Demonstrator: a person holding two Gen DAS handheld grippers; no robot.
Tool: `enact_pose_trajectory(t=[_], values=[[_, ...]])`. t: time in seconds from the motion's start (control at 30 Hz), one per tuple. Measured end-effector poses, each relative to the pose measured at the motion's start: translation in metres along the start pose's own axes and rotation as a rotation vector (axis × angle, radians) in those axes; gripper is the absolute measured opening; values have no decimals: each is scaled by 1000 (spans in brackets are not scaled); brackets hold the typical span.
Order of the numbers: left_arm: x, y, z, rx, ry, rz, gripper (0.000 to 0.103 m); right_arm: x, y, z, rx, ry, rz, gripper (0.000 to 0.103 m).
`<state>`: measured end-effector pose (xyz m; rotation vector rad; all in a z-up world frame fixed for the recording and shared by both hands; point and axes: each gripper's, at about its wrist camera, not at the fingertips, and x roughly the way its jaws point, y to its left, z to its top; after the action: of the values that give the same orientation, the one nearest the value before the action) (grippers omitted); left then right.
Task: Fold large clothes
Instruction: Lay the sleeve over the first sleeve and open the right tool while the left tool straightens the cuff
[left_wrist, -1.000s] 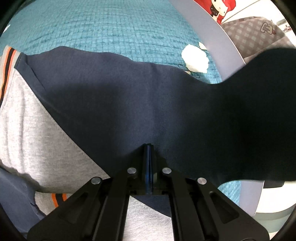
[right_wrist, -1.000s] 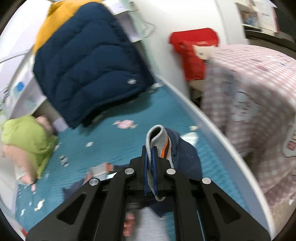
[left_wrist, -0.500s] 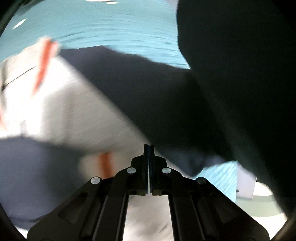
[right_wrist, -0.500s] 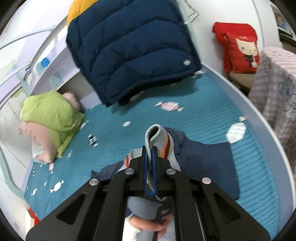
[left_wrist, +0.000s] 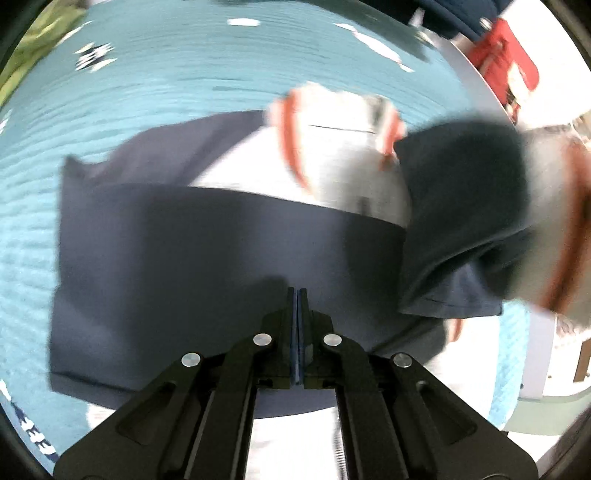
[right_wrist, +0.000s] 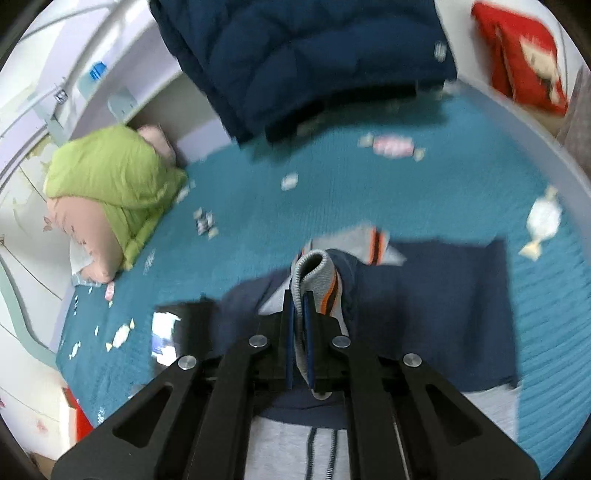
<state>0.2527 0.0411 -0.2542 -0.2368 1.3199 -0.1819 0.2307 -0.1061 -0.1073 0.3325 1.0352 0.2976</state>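
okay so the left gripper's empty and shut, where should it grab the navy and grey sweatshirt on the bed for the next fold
Probably the near left corner of the sweatshirt, where its navy panel lies flat on the teal bedspread. Come down from above at that free edge; it is unlayered there, so thin jaws could pinch it. The left gripper must open first. The right gripper already pinches the grey ribbed cuff.

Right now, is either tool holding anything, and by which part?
The right tool is shut on the sweatshirt's grey ribbed cuff, pinched between its pads. The left tool is shut, holding nothing.
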Motion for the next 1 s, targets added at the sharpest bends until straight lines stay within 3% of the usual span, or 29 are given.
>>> enact_pose_trajectory(t=[0.17,0.27,0.3,0.33,0.4,0.47,0.53,0.6,0.63,0.73,0.8,0.83,1.0], values=[[-6,30,-1,-84,-19,30,0,57,19,-23,-64,188,44,14],[-12,44,-7,-103,-21,30,1,51,13,-28,-43,178,68,44],[-12,44,-7,-108,-19,30,1,44,8,-27,-36,156,57,62],[-10,43,-5,-108,-20,41,1,31,-3,-26,-26,107,23,66],[-7,42,-3,-98,-15,40,1,15,-20,-23,-23,60,-33,66],[-3,42,-5,-104,1,42,1,-4,-51,-22,13,28,-143,66],[-1,41,-8,-125,13,31,2,-18,-91,-26,96,13,-233,66],[0,45,-12,-158,26,14,10,-31,-138,-36,235,41,-298,66],[-2,48,-15,-175,29,4,15,-34,-154,-41,289,54,-292,66],[-10,56,-21,-206,33,-28,16,-47,-200,-63,464,64,-233,59],[-15,64,-23,-228,39,-54,26,-48,-214,-71,532,66,-162,54],[-16,67,-23,-242,40,-62,32,-46,-215,-73,560,66,-133,52],[-12,71,-14,-278,54,-84,34,-34,-216,-74,628,63,-48,51]])
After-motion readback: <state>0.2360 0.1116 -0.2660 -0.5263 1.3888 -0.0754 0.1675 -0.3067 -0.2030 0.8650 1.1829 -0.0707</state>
